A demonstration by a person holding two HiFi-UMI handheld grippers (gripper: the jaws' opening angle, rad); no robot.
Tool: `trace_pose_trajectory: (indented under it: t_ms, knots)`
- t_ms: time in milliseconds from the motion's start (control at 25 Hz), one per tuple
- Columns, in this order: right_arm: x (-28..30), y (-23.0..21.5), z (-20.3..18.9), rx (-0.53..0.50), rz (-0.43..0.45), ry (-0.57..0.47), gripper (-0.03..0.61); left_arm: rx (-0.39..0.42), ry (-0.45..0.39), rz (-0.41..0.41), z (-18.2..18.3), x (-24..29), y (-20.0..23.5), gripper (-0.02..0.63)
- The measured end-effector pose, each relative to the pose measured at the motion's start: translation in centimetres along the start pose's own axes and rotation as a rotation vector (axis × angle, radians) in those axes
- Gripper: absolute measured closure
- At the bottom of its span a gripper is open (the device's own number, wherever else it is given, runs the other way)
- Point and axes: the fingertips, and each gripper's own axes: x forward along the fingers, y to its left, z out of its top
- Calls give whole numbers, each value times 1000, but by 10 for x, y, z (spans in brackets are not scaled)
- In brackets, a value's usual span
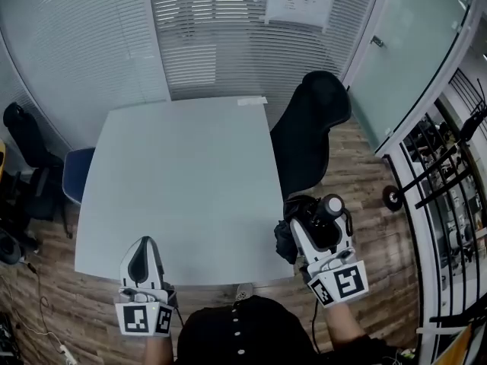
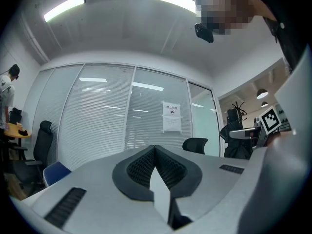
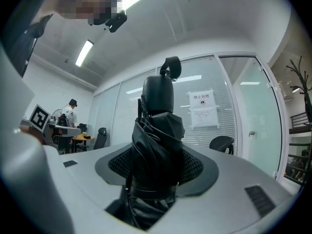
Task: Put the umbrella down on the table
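Note:
A folded black umbrella (image 1: 318, 217) stands upright between the jaws of my right gripper (image 1: 308, 225), which is shut on it. This gripper is just off the front right corner of the pale grey table (image 1: 175, 181). In the right gripper view the umbrella (image 3: 157, 152) fills the space between the pads, with its rounded handle (image 3: 158, 92) on top. My left gripper (image 1: 142, 255) hangs over the table's front edge at the left. Its dark pads (image 2: 141, 167) meet at the tips and hold nothing.
A black office chair (image 1: 308, 128) stands against the table's right side, just beyond the umbrella. A blue chair (image 1: 76, 175) and a black chair (image 1: 27, 139) are at the left. A small white slip (image 1: 251, 101) lies on the far edge. A metal rack (image 1: 449, 181) stands far right.

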Motion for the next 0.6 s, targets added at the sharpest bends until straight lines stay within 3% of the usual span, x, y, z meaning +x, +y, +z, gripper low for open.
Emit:
trace_pose_trajectory:
  t_ms: [600]
  knots:
    - [56, -13, -21, 25, 44, 69, 325, -11, 72, 21, -20, 40, 14, 600]
